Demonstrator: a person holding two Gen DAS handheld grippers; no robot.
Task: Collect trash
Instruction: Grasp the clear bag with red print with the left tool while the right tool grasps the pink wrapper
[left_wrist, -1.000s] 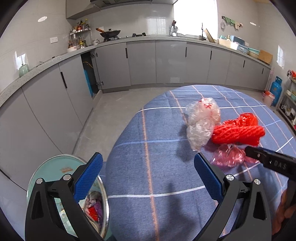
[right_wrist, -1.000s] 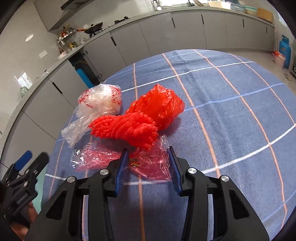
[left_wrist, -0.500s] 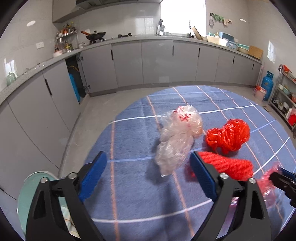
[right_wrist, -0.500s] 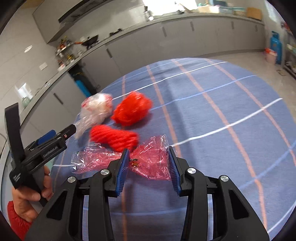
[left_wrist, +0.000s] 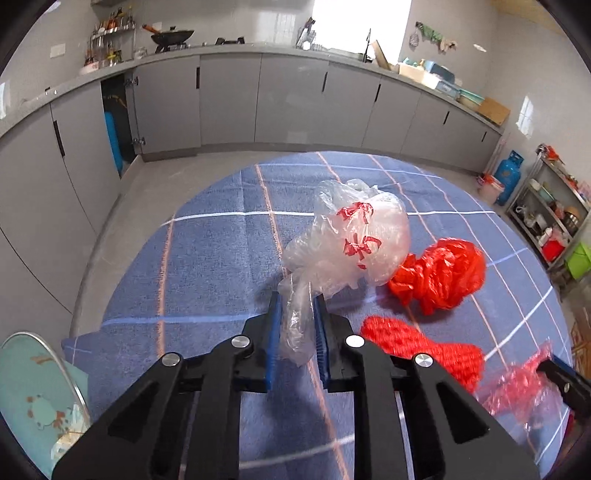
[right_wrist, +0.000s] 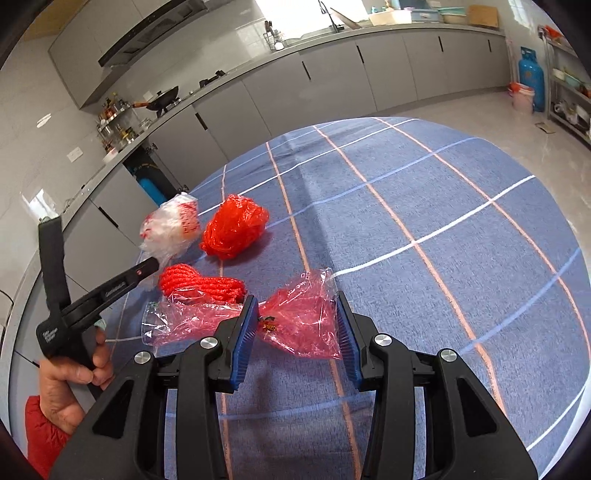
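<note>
Clear bag (left_wrist: 347, 243) between left jaws.

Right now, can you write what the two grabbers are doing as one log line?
left gripper: shut on clear bag | right gripper: shut on pink bag | red net, red bag: on tablecloth

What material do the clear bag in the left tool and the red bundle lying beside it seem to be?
Clear bag: thin glossy plastic film, likely; it is see-through, crinkled, with red print. Red bundle: apparently crumpled thin red plastic or netting; shiny folds show, but the weave is unclear.
</note>
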